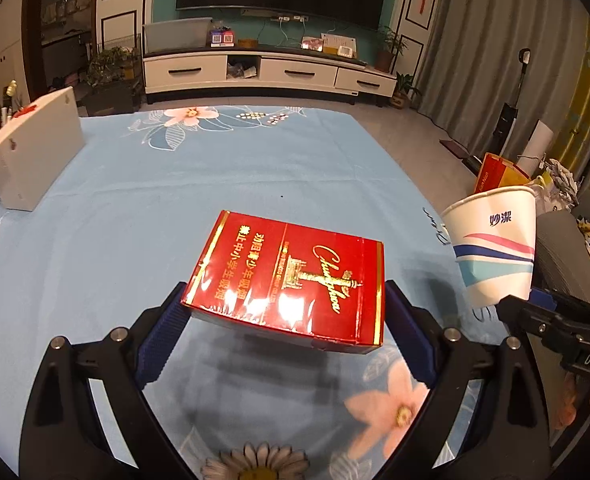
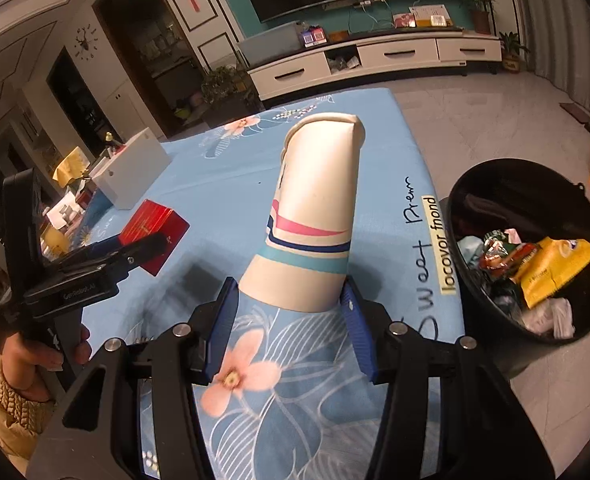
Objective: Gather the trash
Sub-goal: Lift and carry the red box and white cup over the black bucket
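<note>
My left gripper (image 1: 285, 312) is shut on a red cigarette box (image 1: 291, 276) and holds it above the blue flowered tablecloth (image 1: 223, 168). The box also shows at the left of the right wrist view (image 2: 153, 228), in the left gripper (image 2: 135, 254). My right gripper (image 2: 291, 300) is shut on the base of a white paper cup (image 2: 315, 216) with pink and blue stripes, held above the cloth. The cup also shows at the right of the left wrist view (image 1: 495, 244). A black trash bin (image 2: 491, 184) with wrappers inside stands by the table's right edge.
A white box (image 1: 31, 152) stands on the table's far left, also in the right wrist view (image 2: 135, 176). A white TV cabinet (image 1: 267, 72) and potted plants stand beyond the table. Bags and paper (image 1: 507, 172) lie on the floor at the right.
</note>
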Motion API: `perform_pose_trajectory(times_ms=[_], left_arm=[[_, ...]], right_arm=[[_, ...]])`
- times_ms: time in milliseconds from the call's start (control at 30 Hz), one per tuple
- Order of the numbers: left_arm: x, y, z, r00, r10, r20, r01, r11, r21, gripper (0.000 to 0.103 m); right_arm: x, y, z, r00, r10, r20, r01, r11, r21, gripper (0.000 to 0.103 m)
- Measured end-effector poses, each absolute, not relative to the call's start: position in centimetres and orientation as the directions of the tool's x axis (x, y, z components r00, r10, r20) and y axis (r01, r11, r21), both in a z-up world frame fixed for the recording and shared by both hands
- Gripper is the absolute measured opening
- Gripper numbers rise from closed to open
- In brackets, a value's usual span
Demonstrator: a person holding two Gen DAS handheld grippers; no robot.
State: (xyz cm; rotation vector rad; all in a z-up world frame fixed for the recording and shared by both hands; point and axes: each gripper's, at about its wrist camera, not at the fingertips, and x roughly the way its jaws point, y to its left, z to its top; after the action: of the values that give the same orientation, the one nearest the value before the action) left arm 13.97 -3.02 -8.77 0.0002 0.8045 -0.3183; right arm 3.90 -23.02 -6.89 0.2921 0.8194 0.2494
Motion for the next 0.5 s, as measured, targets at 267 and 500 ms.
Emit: perform_pose_trajectory(times_ms=[267,500], left_arm=[[10.0,-2.5,-7.0,0.672,-0.281,-0.685,0.288,0.951,-0.108,0.093],[8.1,-1.8,-6.1,0.692,-0.283,-0.664,0.279,0.953,-0.116,0.093]], right_arm=[[0.5,-22.0,-5.6,0.674,0.320,-0.665,-0.124,0.937,0.325,0.052],[-1.5,-21.7,-4.7,0.697,0.318,-0.643,-0.136,0.939,0.316,0.052]])
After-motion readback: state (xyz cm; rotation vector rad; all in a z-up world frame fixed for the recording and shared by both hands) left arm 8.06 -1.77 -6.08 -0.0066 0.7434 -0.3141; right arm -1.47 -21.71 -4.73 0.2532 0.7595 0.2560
